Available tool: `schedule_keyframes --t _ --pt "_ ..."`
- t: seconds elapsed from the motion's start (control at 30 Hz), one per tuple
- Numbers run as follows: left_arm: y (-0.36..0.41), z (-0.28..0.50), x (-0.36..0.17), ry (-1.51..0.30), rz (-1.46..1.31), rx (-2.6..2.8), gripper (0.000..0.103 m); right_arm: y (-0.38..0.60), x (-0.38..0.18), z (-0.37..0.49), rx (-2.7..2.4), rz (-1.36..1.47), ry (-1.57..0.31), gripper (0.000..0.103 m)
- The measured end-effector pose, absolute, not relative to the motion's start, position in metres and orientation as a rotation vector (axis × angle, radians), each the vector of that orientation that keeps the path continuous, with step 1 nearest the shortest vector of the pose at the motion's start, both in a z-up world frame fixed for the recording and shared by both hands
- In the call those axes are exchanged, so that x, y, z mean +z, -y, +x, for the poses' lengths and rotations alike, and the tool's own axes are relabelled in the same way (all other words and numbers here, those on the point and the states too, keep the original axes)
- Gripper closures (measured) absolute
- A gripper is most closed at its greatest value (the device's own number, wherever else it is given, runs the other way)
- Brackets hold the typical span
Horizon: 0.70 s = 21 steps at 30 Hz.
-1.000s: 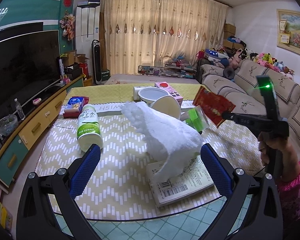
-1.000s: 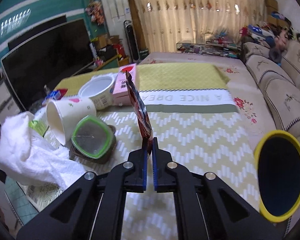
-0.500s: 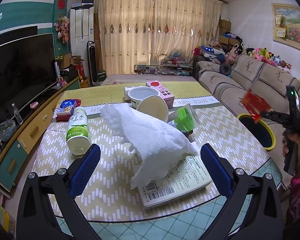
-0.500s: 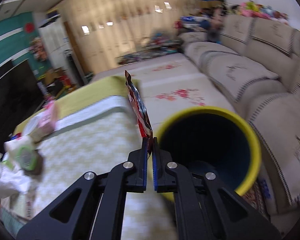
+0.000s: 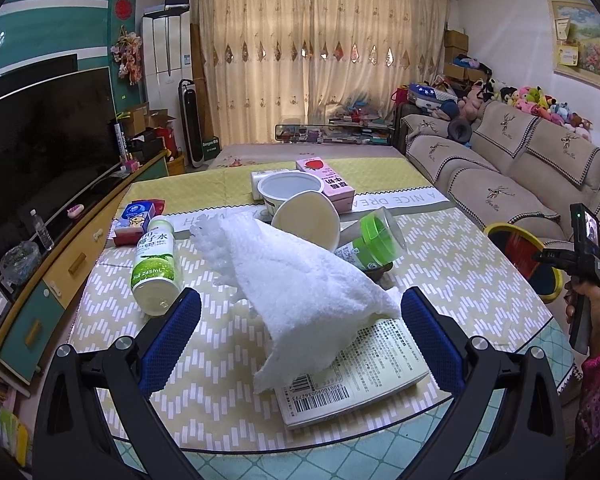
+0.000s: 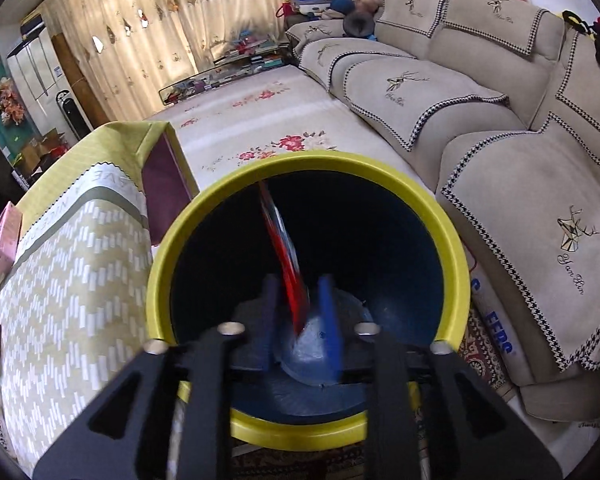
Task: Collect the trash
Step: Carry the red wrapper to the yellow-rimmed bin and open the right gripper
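Right gripper (image 6: 298, 312) was over the mouth of the yellow-rimmed trash bin (image 6: 172, 240), blue fingers (image 6: 327, 312) parted a little, blurred. Red wrapper (image 6: 284, 256) stood on edge between them, inside the bin opening; couldn't tell if the fingers still touched it. Bin sat on the floor between the table (image 6: 60, 280) edge and the sofa (image 6: 500, 160).

In the left wrist view the bin (image 5: 496, 227) showed at the table's right side, red wrapper (image 5: 520, 248) inside its rim, right gripper just beside it.

Left gripper (image 5: 300, 320) was wide open, holding nothing, hovering at the near table edge. Between its blue pads (image 5: 172, 336) lay a white towel (image 5: 300, 280) draped over a book (image 5: 360, 376). Beyond it: green-label bottle (image 5: 154, 264) on its side, paper cup (image 5: 306, 224) tipped over, green-lidded jar (image 5: 376, 236) tilted, white bowl (image 5: 290, 190), pink strawberry milk carton (image 5: 326, 184), blue tissue pack (image 5: 136, 216).
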<state>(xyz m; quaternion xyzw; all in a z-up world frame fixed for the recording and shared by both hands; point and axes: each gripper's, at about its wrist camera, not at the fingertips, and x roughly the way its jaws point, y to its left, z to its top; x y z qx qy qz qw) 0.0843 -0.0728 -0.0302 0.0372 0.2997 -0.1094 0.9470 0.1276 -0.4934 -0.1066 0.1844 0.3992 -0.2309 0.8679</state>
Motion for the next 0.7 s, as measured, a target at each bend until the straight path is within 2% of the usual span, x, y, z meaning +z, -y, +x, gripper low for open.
schedule_keyframes --t 0.5,0.57,0.67,0.7 --pt "0.063 0.093 -0.034 -0.627 0.054 -0.219 0.005 0.471 -0.097 0.125 -0.461 0.346 -0.810 0.072" --pt "0.067 0.094 -0.035 -0.631 0.069 -0.224 0.010 0.471 -0.096 0.125 -0.459 0.347 -0.810 0.072" --pt "0.071 0.099 -0.041 -0.660 0.087 -0.224 0.022 0.471 -0.095 0.124 -0.455 0.352 -0.806 0.072" --pt "0.072 0.103 -0.045 -0.682 0.085 -0.230 0.031 0.472 -0.095 0.124 -0.453 0.354 -0.805 0.072"
